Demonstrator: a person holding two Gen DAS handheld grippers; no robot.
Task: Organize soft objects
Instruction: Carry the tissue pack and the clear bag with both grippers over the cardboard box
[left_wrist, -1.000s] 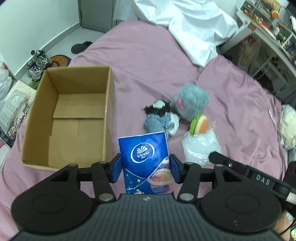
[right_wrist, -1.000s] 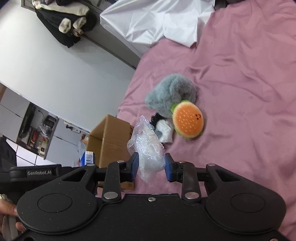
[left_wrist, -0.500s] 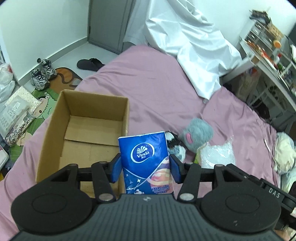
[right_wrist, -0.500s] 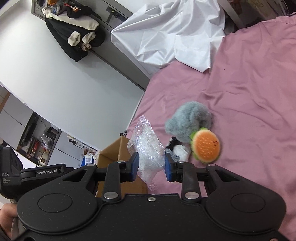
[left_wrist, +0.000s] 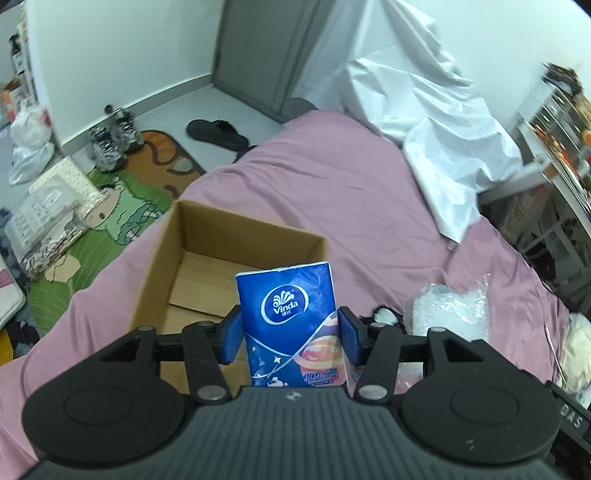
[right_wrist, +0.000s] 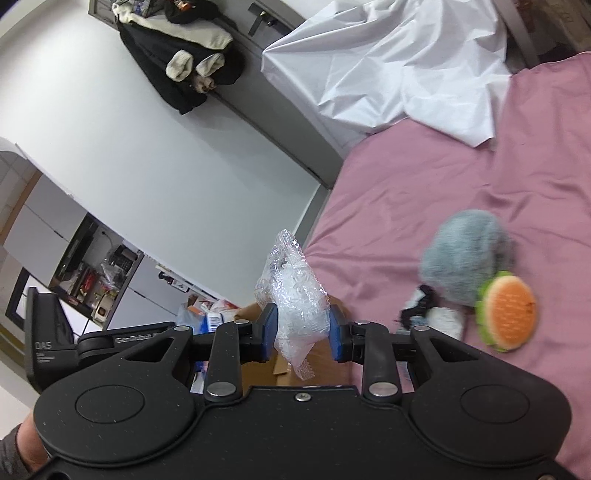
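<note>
Left gripper (left_wrist: 290, 334): its two blue pads pinch a blue tissue pack (left_wrist: 291, 325) from both sides. The pack stands up straight and says "Vinda" on the front.
Right gripper (right_wrist: 301, 328): its pads squeeze a clear crinkly plastic bag (right_wrist: 295, 295) with white stuff inside. The bag is up in the air.
Box (left_wrist: 207, 266): a brown cardboard box sits open on the bed, just behind the tissue pack in the left view. The part of its inside that shows has only its own bottom flaps. The gripper hides the near part.
Box from the right side (right_wrist: 291, 360): only a little bit of brown shows, under and behind the plastic bag.
Bed (left_wrist: 332, 192): it has a pink sheet, and the box and the toys lie on it.
Soft toys: a grey fluffy toy (right_wrist: 465, 262) lies on the pink sheet. A burger toy (right_wrist: 506, 314) touches it. A small black and white toy (right_wrist: 428, 312) is just beside them. None of them is in the box.
White sheet (left_wrist: 432, 107): it is bunched up at the far end of the bed.
Floor: shoes (left_wrist: 110, 136) and a black slipper (left_wrist: 216, 129) lie there, well apart from the box.
</note>
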